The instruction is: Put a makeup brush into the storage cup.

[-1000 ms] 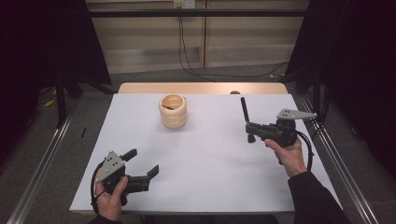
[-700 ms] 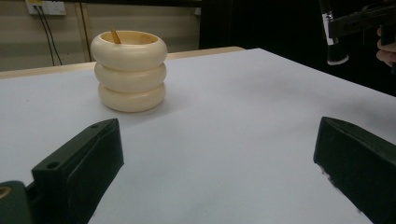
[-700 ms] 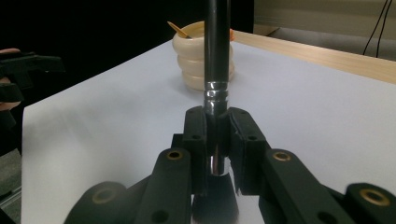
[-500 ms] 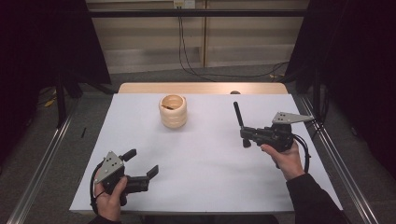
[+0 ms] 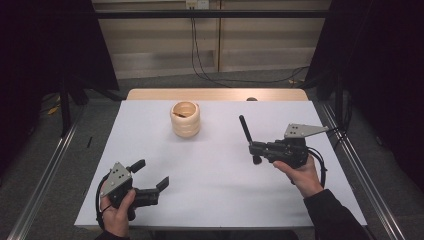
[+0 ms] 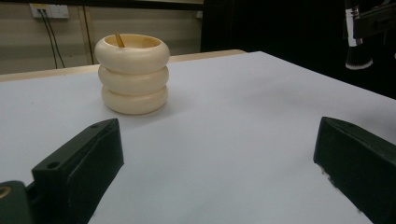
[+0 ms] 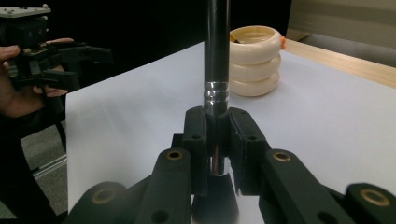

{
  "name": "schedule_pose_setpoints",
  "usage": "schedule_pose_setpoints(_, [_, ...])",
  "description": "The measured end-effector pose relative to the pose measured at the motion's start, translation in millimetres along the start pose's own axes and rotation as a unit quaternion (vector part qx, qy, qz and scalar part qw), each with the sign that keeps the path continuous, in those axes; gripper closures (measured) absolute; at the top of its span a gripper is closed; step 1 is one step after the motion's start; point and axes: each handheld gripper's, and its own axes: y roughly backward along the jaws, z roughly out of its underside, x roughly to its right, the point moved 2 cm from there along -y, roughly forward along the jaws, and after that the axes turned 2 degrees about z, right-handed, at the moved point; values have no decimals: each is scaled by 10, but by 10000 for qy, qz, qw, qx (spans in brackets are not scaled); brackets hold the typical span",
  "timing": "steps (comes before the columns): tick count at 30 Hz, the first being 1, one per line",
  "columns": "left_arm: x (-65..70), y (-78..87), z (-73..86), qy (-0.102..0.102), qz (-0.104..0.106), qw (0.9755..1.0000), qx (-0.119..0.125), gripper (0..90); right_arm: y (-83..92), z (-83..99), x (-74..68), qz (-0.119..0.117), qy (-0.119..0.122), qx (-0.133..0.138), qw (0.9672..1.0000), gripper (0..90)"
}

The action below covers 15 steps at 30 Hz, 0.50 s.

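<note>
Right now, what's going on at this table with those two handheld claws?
A person sits at a white table with a gripper in each hand. The right gripper is shut on a black makeup brush, held above the table with its handle pointing toward the far side. The left gripper is open near the front edge, holding nothing. A cream ringed holder stands toward the back, apart from both.

1. The right gripper (image 7: 216, 154) has its jaws clamped on a black brush (image 7: 216, 56), just below the silver band.
2. The handle rises upright out of the top edge.
3. A cream ribbed holder (image 7: 254, 60) stands beyond on the white table (image 7: 327, 121).
4. At the far left, a hand (image 7: 18, 91) holds the left gripper (image 7: 91, 58).
</note>
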Motion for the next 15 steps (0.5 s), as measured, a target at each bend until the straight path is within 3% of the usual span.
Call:
schedule_pose_setpoints(9, [8, -6, 2, 8, 7, 10000, 0, 14, -93, -16, -179, -262, 189, -94, 9994, 780])
schedule_pose_setpoints(15, [-7, 4, -2, -35, -15, 10000, -10, 14, -137, -35, -211, -338, 244, -208, 9989, 780])
